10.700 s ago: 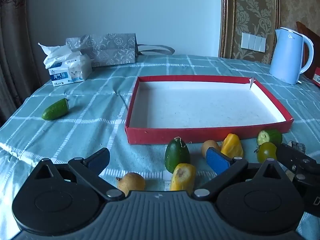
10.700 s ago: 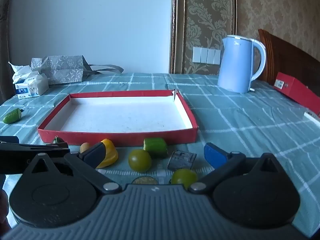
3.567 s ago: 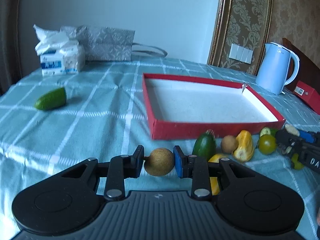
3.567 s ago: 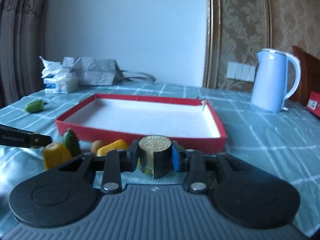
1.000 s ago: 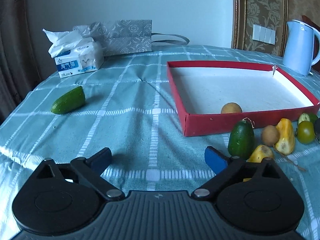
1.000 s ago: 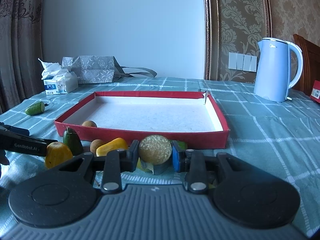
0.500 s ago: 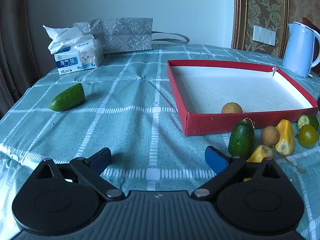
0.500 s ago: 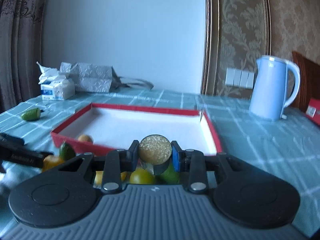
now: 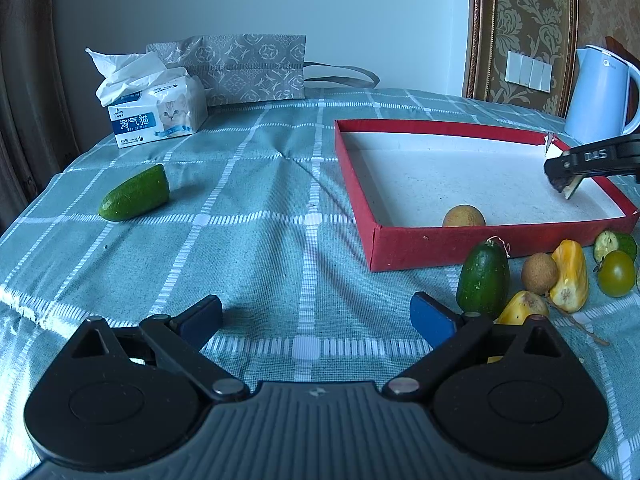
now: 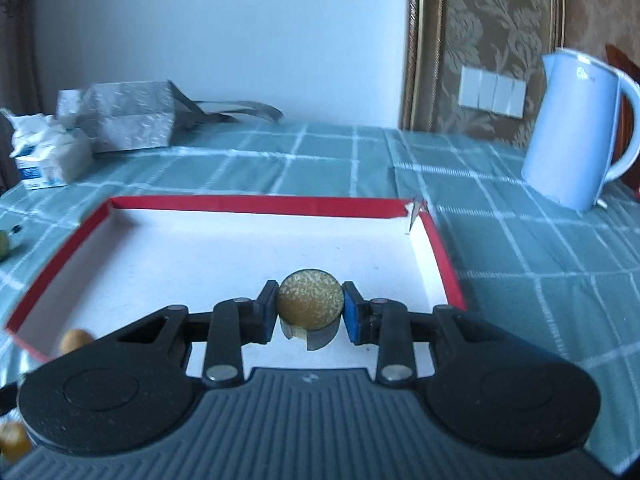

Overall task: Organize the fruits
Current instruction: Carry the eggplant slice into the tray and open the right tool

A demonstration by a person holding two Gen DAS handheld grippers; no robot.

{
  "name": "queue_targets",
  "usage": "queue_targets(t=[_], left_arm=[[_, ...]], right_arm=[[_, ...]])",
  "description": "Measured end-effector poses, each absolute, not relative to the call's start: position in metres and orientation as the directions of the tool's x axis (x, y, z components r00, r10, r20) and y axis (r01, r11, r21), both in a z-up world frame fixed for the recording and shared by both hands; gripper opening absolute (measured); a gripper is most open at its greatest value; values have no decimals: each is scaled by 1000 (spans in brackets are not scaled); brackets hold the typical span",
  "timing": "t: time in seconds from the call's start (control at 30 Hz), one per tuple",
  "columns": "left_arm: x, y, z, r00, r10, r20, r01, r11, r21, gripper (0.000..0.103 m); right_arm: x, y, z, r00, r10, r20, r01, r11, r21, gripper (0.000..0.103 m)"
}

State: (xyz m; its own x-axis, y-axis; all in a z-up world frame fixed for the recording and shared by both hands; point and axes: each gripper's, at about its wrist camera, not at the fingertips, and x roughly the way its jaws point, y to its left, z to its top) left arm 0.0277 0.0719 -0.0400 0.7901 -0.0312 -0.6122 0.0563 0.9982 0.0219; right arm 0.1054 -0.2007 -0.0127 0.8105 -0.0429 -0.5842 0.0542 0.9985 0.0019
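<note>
A red tray (image 9: 400, 258) with a white floor lies on the checked cloth; one round brown fruit (image 9: 464, 217) sits in its near left corner. My left gripper (image 9: 316, 314) is open and empty above the cloth, left of the tray. My right gripper (image 10: 310, 312) is shut on a dark cut fruit piece (image 10: 311, 300) with a yellow-green seeded face, held over the tray (image 10: 256, 204); it also shows in the left wrist view (image 9: 564, 189). An avocado (image 9: 483, 278), a brown fruit (image 9: 539, 273), two yellow pieces (image 9: 570, 276), a cut green fruit (image 9: 614, 242) and a green tomato (image 9: 618, 273) lie in front of the tray.
A green cucumber half (image 9: 134, 199) lies alone on the cloth at the left. A tissue pack (image 9: 154, 114) and a grey gift bag (image 9: 244, 68) stand at the back. A pale blue kettle (image 10: 578, 128) stands at the back right.
My right gripper has carried the cut fruit piece forward from above the loose fruits to over the tray. My left gripper has stayed open and nearly still.
</note>
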Motion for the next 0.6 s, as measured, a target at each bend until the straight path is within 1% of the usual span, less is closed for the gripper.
queue_targets(t=[0.13, 0.27, 0.43, 0.47, 0.53, 0.57, 0.6], left_arm=[[28, 72, -40, 790, -31, -613, 55, 998, 20, 101], [28, 72, -41, 790, -31, -613, 55, 998, 20, 101], [28, 72, -41, 790, -31, -613, 55, 998, 20, 101], [28, 72, -41, 790, -32, -613, 55, 998, 20, 101], [28, 72, -41, 790, -32, -613, 55, 998, 19, 101], [28, 72, -41, 790, -32, -612, 55, 998, 19, 101], [28, 72, -41, 790, -34, -612, 55, 998, 17, 102]], right_arm=[[118, -201, -19, 791, -85, -606, 80, 996, -36, 31], [127, -202, -23, 769, -83, -633, 82, 996, -31, 31], [130, -200, -23, 763, -88, -640, 76, 996, -47, 31], [129, -200, -22, 765, -89, -638, 80, 996, -43, 32], [127, -202, -20, 773, -78, -630, 75, 997, -31, 45], [123, -202, -17, 786, -77, -613, 75, 997, -29, 48], [117, -203, -13, 804, -84, -589, 82, 996, -30, 57]])
